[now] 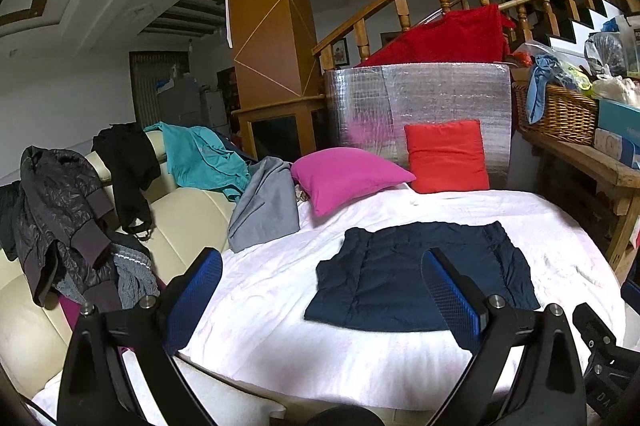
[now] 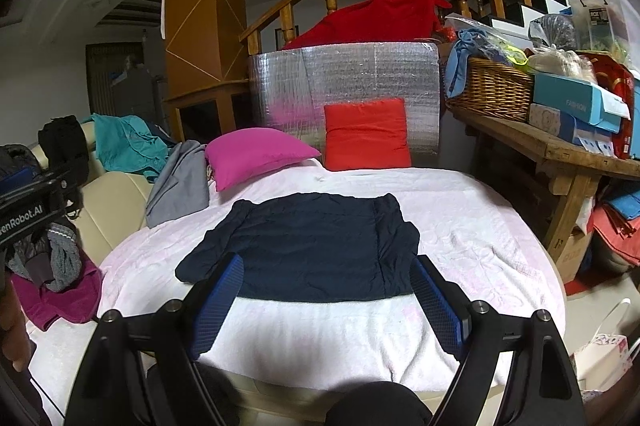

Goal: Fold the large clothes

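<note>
A navy quilted garment lies folded flat on the white blanket-covered table; it also shows in the right wrist view. My left gripper is open and empty, held above the table's near edge, to the near left of the garment. My right gripper is open and empty, just in front of the garment's near edge. Neither gripper touches the cloth.
A cream sofa at left holds a black puffer jacket, a teal shirt, a grey cloth and other clothes. A magenta pillow and a red pillow lie at the back. A cluttered wooden bench stands right.
</note>
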